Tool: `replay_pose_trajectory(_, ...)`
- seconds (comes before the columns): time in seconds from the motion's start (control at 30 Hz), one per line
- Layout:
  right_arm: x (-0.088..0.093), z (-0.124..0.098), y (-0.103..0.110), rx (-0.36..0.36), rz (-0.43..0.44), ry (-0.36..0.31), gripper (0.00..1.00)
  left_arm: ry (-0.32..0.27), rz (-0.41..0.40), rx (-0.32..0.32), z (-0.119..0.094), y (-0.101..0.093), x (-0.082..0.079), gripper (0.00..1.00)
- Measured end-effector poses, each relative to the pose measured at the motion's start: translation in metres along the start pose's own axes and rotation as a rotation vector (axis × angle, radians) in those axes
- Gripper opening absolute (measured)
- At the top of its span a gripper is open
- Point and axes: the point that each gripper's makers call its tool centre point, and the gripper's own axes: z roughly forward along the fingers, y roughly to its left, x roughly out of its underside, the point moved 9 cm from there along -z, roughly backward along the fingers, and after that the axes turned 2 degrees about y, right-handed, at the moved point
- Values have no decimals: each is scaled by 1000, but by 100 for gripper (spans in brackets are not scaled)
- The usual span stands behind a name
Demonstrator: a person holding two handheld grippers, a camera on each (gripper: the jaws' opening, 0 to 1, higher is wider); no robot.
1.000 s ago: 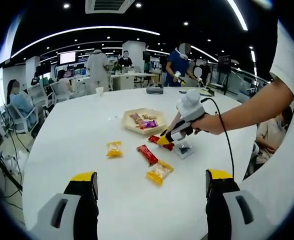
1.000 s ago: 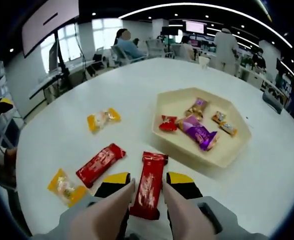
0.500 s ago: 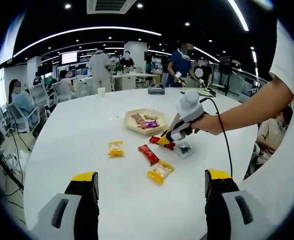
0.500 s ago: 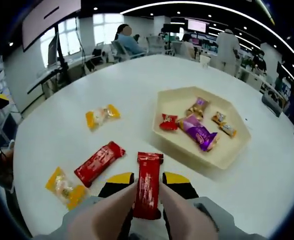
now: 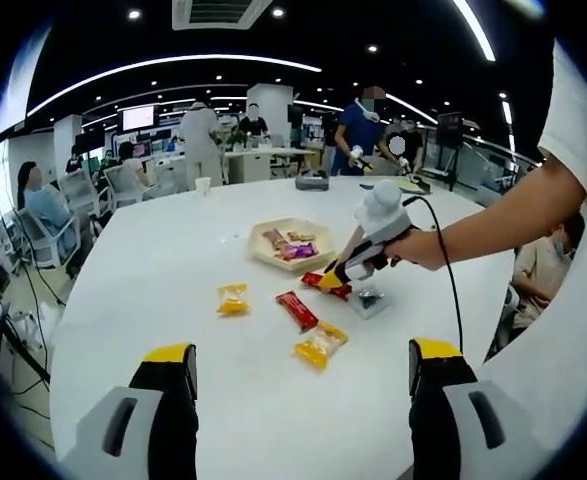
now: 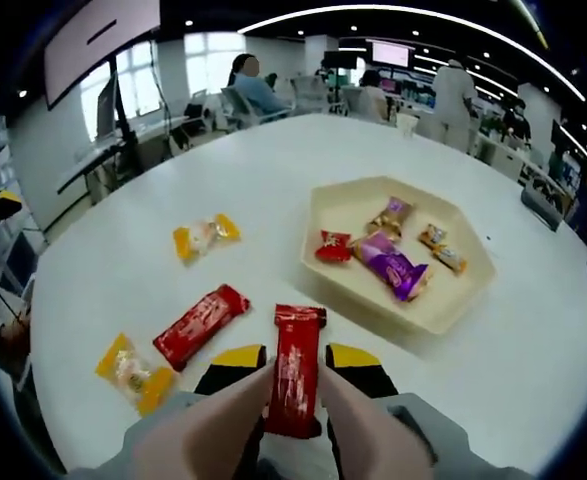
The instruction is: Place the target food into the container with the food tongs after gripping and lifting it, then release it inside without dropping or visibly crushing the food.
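Observation:
My right gripper (image 6: 295, 368) is shut on a red snack bar (image 6: 295, 370), held lengthwise between its yellow-tipped jaws just above the white table. Ahead and to the right lies the cream hexagonal tray (image 6: 463, 300) with several wrapped sweets in it. In the left gripper view the right gripper (image 5: 331, 281) hangs over the table, held by a hand, with the red snack bar (image 5: 313, 279) in its tips near the tray (image 5: 261, 257). My left gripper (image 5: 301, 368) stands open, low over the near table, with nothing between its jaws.
Loose on the table are another red bar (image 6: 201, 325), a yellow sweet (image 6: 206, 238) and a yellow packet (image 6: 133, 374). A small clear item (image 5: 369, 299) lies under the right gripper. People and desks stand beyond the round table (image 5: 173, 250).
The right gripper's jaws have closed tighter on the red bar and straightened it from its tilt. The left gripper stays still.

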Motion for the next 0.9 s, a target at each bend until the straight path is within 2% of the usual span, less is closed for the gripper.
replay_pose_trajectory(0.4,-1,-34,-8,38,45,-75,22,-18,35,48,6,-10,-7,87)
replay_pose_trajectory(0.9,25,-103,-16,129,152,-190,22,-51,93,135,17,-20,-20,87)
